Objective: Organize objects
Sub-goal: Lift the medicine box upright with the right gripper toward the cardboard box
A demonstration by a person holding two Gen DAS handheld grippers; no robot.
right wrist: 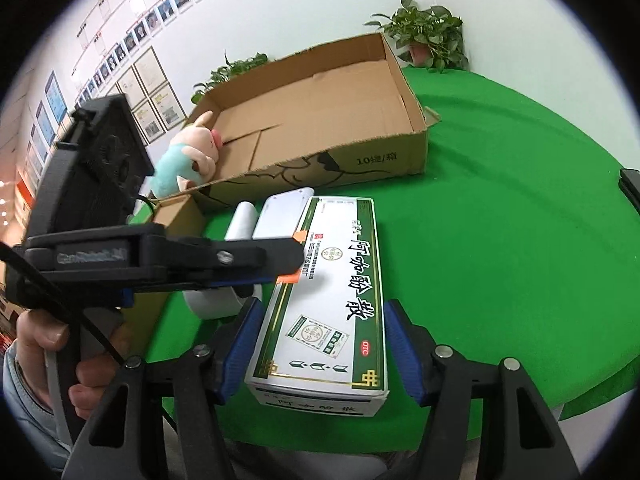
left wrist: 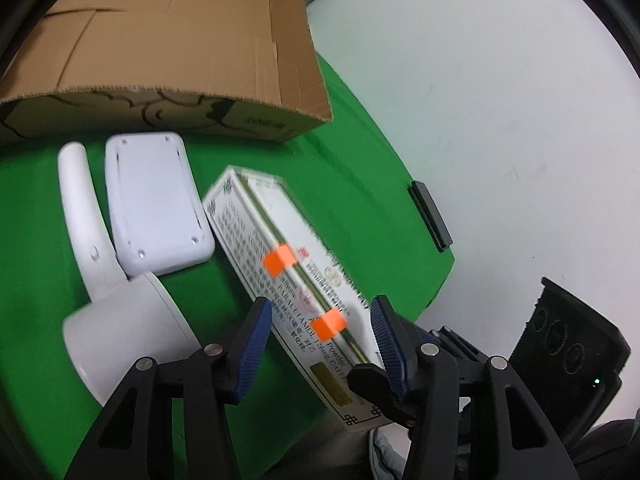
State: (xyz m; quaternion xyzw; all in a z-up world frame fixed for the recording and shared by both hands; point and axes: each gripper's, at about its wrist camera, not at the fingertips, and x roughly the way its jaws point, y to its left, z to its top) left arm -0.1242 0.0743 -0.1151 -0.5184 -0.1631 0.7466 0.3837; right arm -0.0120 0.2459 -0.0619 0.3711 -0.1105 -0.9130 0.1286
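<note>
A long white medicine box with green stripes and orange tape lies on the green cloth. It runs lengthwise between the blue pads of my left gripper, which stands open close around it. In the right wrist view the same medicine box sits between the pads of my right gripper, which is shut on its near end. One of the left gripper's fingers reaches over the box's left edge there. A shallow cardboard box stands behind.
A white rounded device and a white handled appliance lie left of the medicine box. A plush pig sits in the cardboard box's left corner. A black slab rests at the table edge. A hand holds the left gripper.
</note>
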